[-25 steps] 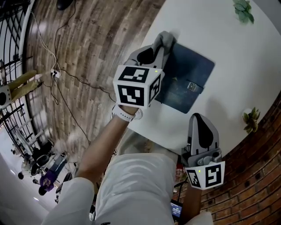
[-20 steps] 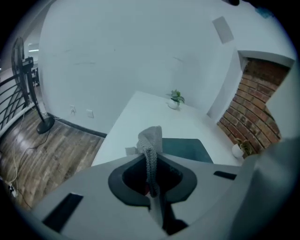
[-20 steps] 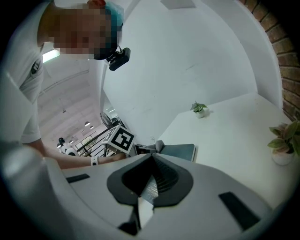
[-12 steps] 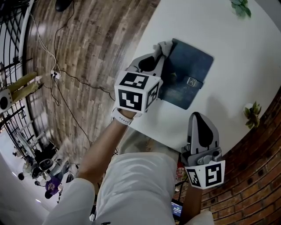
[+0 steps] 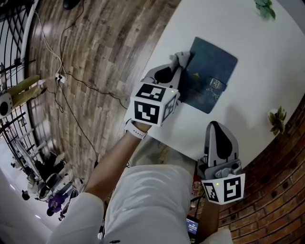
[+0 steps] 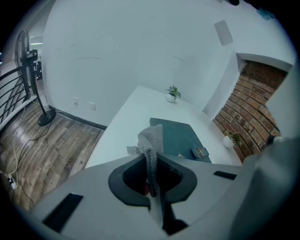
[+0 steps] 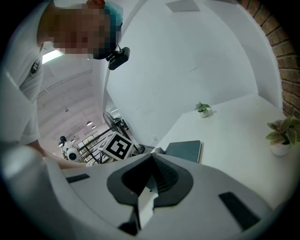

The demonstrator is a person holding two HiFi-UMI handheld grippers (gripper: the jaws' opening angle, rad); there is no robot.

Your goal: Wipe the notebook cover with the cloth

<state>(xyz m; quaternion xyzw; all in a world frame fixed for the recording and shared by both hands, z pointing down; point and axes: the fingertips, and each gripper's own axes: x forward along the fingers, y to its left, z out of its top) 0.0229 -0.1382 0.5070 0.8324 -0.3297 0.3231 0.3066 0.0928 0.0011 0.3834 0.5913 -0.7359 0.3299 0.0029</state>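
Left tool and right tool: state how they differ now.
The left tool is shut on the cloth; the right tool is shut on nothing. The left tool reaches the notebook at its edge; the right tool sits apart from it, near the edge of the table. Both carry a marker cube.

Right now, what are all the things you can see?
notebook: one, dark blue, flat on the table
cloth: one, grey, at the notebook's edge
potted plants: two, green, far end and right side of the table
table: one, white, under the notebook
floor: wooden, brown, left of the table
brick wall: red-brown, right of the table
left gripper: one, grey, shut on the cloth
right gripper: one, grey, shut and empty, at the table's near edge
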